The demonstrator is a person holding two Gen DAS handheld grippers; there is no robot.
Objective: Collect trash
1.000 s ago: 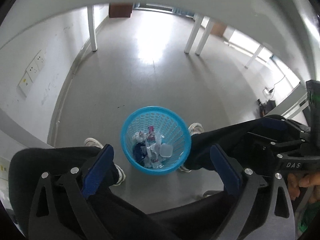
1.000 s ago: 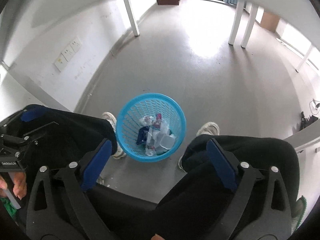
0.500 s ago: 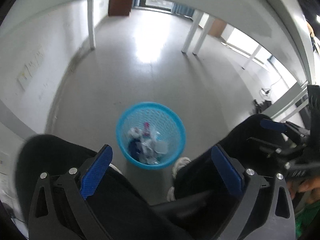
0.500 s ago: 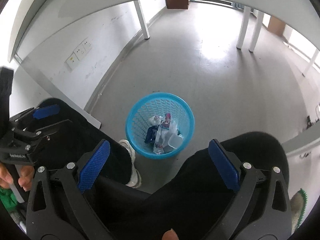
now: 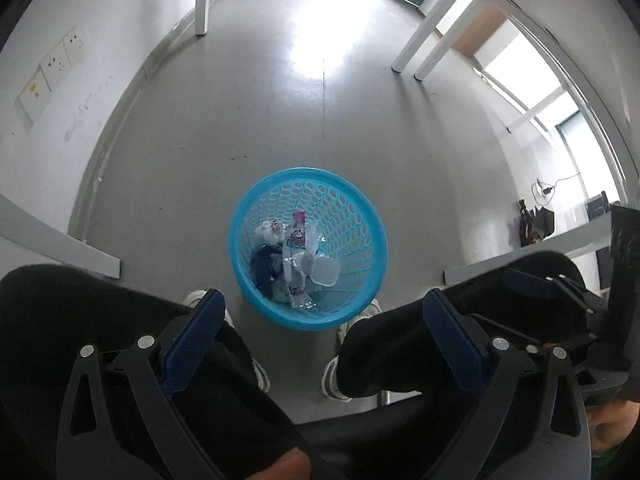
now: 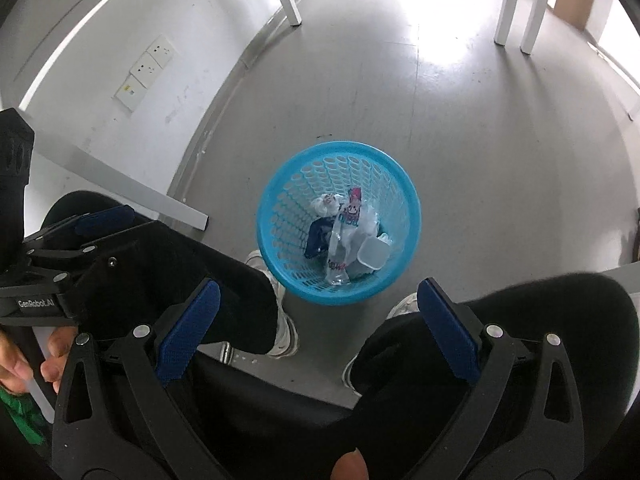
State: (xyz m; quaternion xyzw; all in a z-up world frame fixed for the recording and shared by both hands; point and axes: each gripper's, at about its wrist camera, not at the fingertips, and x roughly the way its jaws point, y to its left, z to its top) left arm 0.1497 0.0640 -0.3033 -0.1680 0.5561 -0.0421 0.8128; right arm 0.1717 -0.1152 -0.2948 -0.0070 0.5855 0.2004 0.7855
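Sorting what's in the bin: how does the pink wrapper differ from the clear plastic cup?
The pink wrapper is flat, printed and leans against the blue basket wall; the clear plastic cup is plain, translucent, boxy and lies lower, to the right. Both sit inside the basket among other trash.

1. A grey floor (image 5: pixel 280 128) with a bright patch of window glare spreads across both views.
2. White table legs (image 5: pixel 420 40) stand on the floor, well beyond the glare.
3. A white wall (image 6: pixel 160 20) borders the floor on the left and carries a row of wall sockets (image 6: pixel 146 68).
4. Two white sneakers (image 6: pixel 284 320) rest on the floor, below black trouser legs (image 6: pixel 168 280).
5. Dark cables and a plug (image 5: pixel 536 220) lie at the floor's far right edge.
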